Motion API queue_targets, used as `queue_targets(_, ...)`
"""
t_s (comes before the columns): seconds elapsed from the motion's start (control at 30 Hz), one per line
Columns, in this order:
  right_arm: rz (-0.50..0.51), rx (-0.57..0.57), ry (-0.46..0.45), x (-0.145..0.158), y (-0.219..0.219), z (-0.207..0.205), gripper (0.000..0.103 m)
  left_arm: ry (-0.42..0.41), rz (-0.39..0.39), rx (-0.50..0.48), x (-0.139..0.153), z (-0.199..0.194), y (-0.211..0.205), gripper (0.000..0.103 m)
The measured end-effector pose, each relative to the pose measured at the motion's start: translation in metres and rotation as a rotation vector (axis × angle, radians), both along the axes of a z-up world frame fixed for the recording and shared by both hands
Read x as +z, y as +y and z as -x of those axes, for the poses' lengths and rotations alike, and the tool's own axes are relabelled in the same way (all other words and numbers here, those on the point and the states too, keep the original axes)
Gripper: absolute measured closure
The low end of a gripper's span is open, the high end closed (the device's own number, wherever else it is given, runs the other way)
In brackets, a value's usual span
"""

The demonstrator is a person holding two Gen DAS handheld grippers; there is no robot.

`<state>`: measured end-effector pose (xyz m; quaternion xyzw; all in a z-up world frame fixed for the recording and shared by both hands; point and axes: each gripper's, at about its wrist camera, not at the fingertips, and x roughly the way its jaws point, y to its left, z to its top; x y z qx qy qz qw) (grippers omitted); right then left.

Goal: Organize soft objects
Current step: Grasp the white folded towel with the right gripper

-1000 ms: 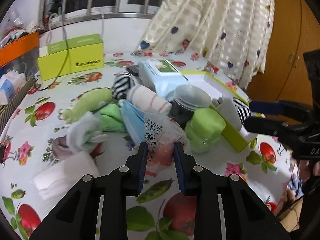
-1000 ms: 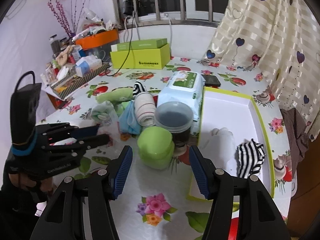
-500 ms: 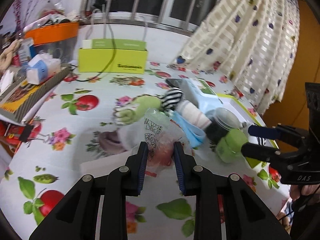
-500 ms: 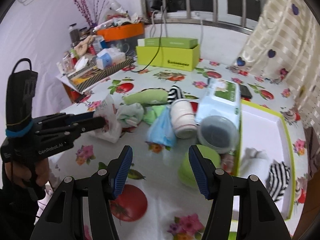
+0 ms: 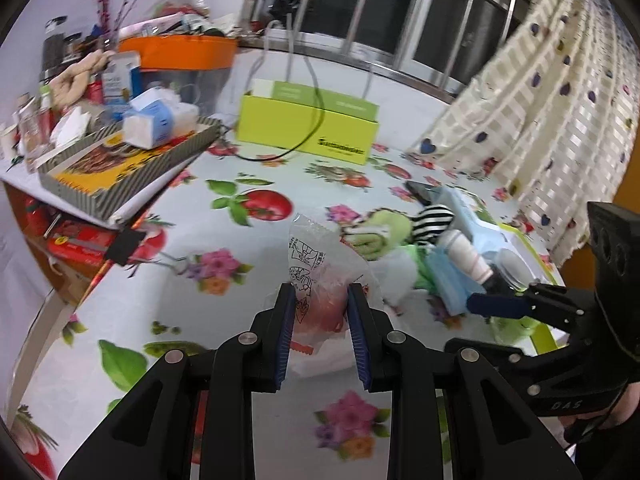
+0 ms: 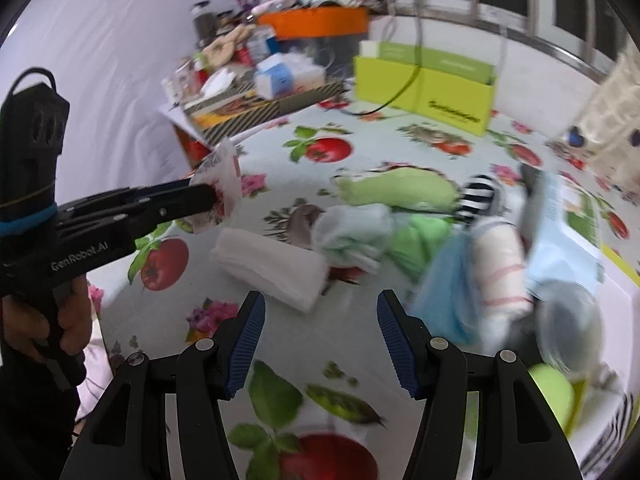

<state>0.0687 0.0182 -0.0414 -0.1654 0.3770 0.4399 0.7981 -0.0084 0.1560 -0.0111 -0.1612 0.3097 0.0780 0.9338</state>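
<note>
Bag: while clamped between the left gripper's (image 5: pixel 320 320) pads, the clear plastic bag (image 5: pixel 320 276) hangs above the tablecloth (image 5: pixel 224 220).
Right gripper (image 6: pixel 320 320): jaws apart, empty.
Right view only: white folded cloth (image 6: pixel 272 268) under the bag.

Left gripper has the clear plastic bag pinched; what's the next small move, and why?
Probably lower the plastic bag onto bare tablecloth and let go: the left gripper holds it above the table, away from the pile, while the right gripper hangs open and empty.
</note>
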Motion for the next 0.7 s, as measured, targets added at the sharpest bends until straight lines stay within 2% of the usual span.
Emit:
queue_targets(0.17,0.04,0.086,-0.001,-0.013,0.03,-0.003,0.045,0.006,0.014,0.043,-0.006,0.009,0.018,0.075)
queue_targets(0.4,0.087,0.235,-0.074,-0.019,0.063,0.007,0.045,0.008,0.03,0.079,-0.01,0.016,0.037,0.075)
queue_targets(0.53,0.146,0.316,-0.105,-0.027,0.083,0.011,0.045,0.009,0.039,0.084,-0.011,0.018,0.042,0.075)
queue_targets(0.7,0.203,0.314,-0.106,-0.041,0.093,0.004,0.045,0.009,0.046,0.083,-0.012,0.02,0.044,0.075)
